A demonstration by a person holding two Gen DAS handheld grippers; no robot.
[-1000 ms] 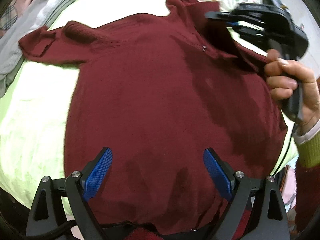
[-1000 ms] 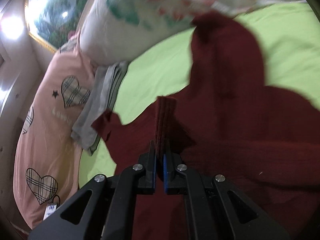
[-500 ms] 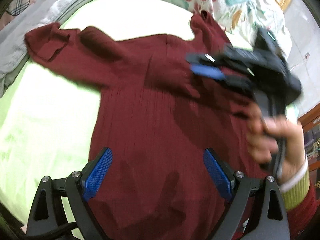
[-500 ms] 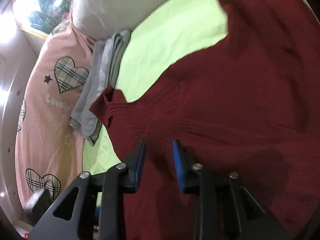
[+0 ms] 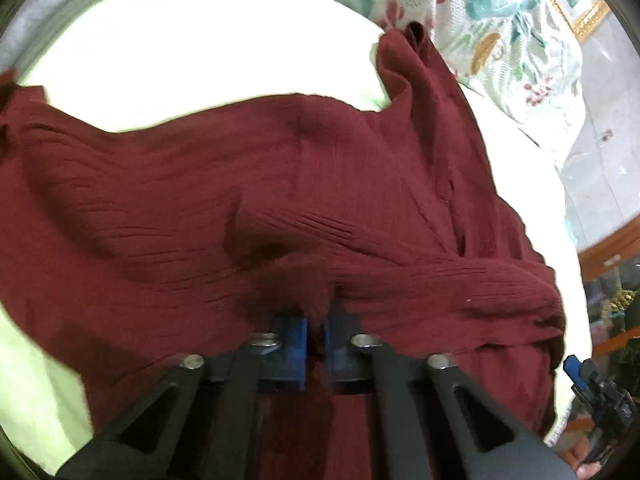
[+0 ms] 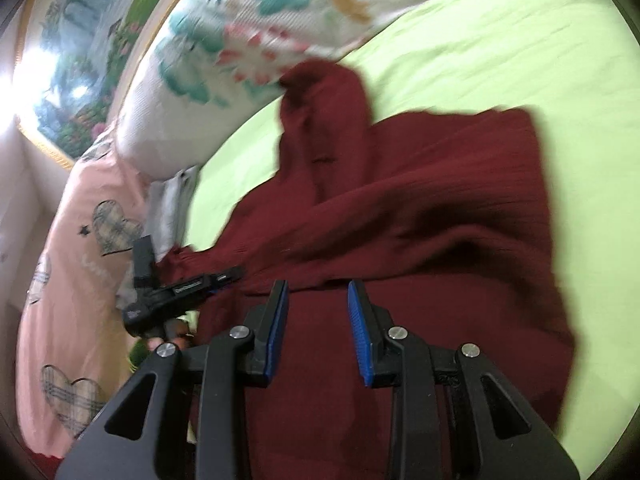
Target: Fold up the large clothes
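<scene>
Maroon sweater (image 5: 200,208) lies spread over the lime-green bedsheet (image 6: 500,48), filling the centre of both views, one sleeve running toward the floral pillow (image 6: 248,40) at the top. A moment ago the left gripper (image 5: 316,332) hovered over the cloth with its blue pads wide apart; now those pads have closed onto a bunch of the knit low in the middle of the left wrist view, and ridges of fabric radiate up from the pinch. The right gripper (image 6: 316,320) has gone the other way: it was clamped on a ribbed edge a second ago, and now its fingers stand apart above the sweater with nothing between them, the cloth it let go lying as a thick band across the body. To my eye that means one sleeve fold is laid and the hold has passed to the left side for the next fold. In the right wrist view the sweater sits directly under and ahead of the parted fingers, not touching them as far as I can tell. A grey garment (image 6: 172,208) rests at centre left by the pink bedding (image 6: 68,280).
</scene>
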